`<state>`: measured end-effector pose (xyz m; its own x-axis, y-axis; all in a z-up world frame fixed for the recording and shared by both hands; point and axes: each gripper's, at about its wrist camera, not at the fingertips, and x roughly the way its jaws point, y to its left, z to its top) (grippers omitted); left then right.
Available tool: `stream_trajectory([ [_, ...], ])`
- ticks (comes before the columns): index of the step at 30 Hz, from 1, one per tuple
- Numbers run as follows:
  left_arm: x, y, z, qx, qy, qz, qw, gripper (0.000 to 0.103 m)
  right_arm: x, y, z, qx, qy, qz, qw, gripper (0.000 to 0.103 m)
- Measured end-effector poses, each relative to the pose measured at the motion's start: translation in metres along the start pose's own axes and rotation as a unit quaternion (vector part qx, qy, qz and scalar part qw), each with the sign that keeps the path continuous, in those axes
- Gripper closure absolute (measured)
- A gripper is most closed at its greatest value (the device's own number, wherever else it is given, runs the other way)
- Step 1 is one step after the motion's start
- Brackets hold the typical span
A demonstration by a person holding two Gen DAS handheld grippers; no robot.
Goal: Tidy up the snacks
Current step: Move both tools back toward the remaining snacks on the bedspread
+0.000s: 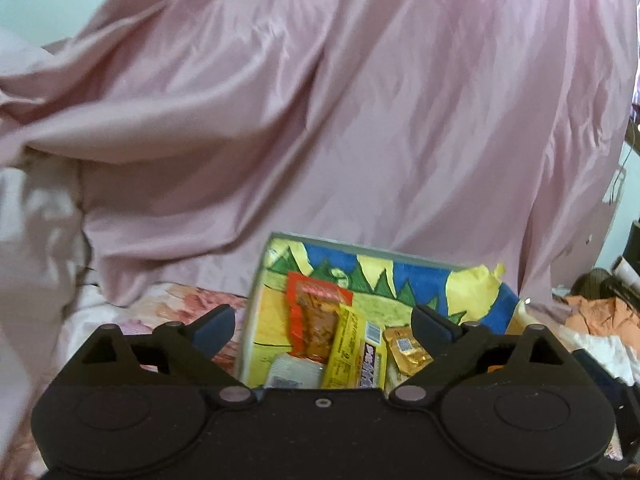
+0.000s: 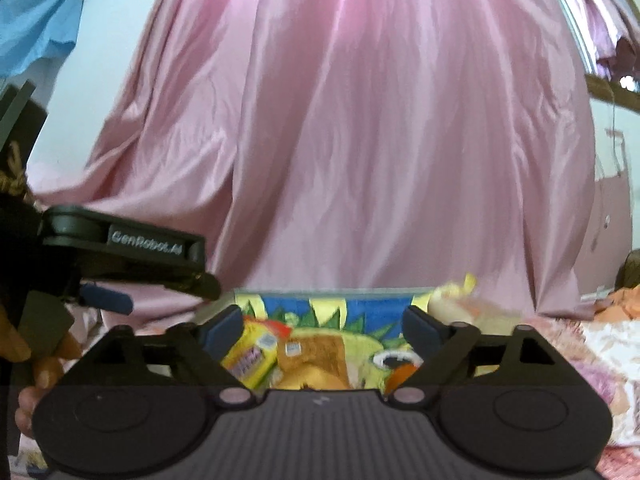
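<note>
Above the painted box of snacks, both tongs gape wide, gripping nothing.

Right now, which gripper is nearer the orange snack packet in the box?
Left, though not by much. The left gripper hangs open right over the orange snack packet; the right gripper, also open, frames the painted box's other snacks.

Right gripper fingers spread wide above snacks in painted box.
</note>
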<state>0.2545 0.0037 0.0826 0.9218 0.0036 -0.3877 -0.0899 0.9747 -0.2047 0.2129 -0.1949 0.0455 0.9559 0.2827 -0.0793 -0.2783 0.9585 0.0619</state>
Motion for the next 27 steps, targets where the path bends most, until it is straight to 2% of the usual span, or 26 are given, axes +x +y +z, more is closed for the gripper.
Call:
stream_trajectory([
  [4, -0.032, 0.006, 0.005, -0.008, -0.026, 0.008, 0.9996, 0.001, -0.02, 0.005, 0.018, -0.004, -0.025, -0.006, 1.0, 0.0],
  [12, -0.089, 0.022, 0.001, -0.025, -0.056, 0.018, 0.9979, 0.001, -0.062, 0.016, 0.034, -0.014, -0.053, -0.02, 0.998, 0.0],
  [20, -0.129, 0.045, -0.019, -0.019, -0.06, 0.027, 0.9976, 0.001, -0.088, 0.031, 0.036, 0.004, -0.033, -0.025, 0.999, 0.0],
  [27, -0.15, 0.073, -0.041, -0.015, -0.042, 0.041, 0.9982, 0.001, -0.11, 0.045, 0.028, 0.0, -0.021, -0.037, 0.999, 0.0],
])
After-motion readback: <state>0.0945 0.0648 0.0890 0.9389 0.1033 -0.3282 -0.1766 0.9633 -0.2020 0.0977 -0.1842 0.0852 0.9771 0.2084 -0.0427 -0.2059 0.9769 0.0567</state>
